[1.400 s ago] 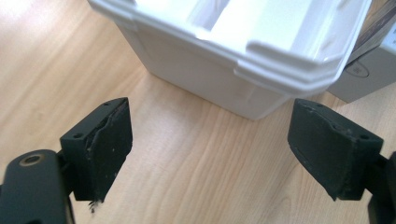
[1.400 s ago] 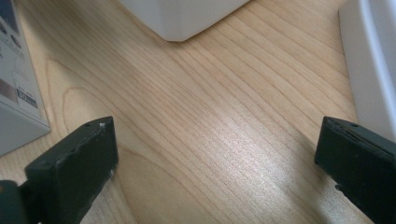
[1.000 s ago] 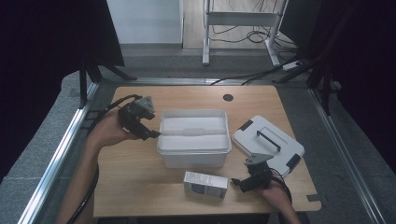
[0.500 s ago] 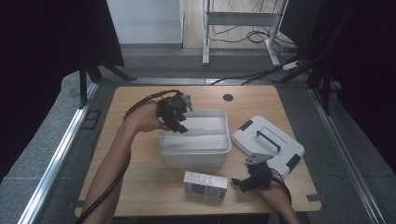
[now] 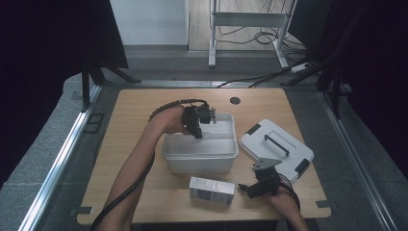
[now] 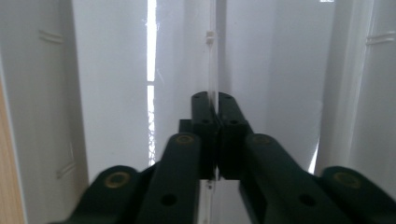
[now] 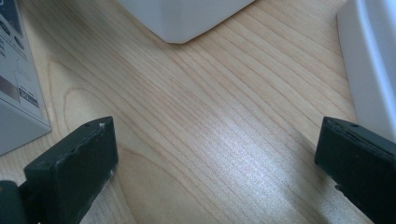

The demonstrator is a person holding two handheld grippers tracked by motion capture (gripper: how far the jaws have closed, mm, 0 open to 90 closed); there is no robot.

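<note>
A translucent white plastic bin (image 5: 199,153) stands open in the middle of the wooden table. My left gripper (image 5: 197,129) reaches down into its far left part. In the left gripper view the jaws of the left gripper (image 6: 214,100) are pressed together on a thin clear divider (image 6: 213,56) that stands upright inside the bin (image 6: 112,93). My right gripper (image 5: 248,188) rests low near the front edge, to the right of a small grey carton (image 5: 211,190). In the right gripper view the right gripper (image 7: 215,140) is wide open over bare wood.
The bin's white lid (image 5: 276,149), with a dark handle and clips, lies flat to the right of the bin. The right gripper view has the carton (image 7: 14,93) at its left, a bin corner (image 7: 187,18) at the top and the lid's edge (image 7: 373,60) at its right. A cable hole (image 5: 235,100) marks the far edge.
My left gripper has moved from the bin's left side, over its rim and down inside it. The right gripper and the carton have stayed put.
</note>
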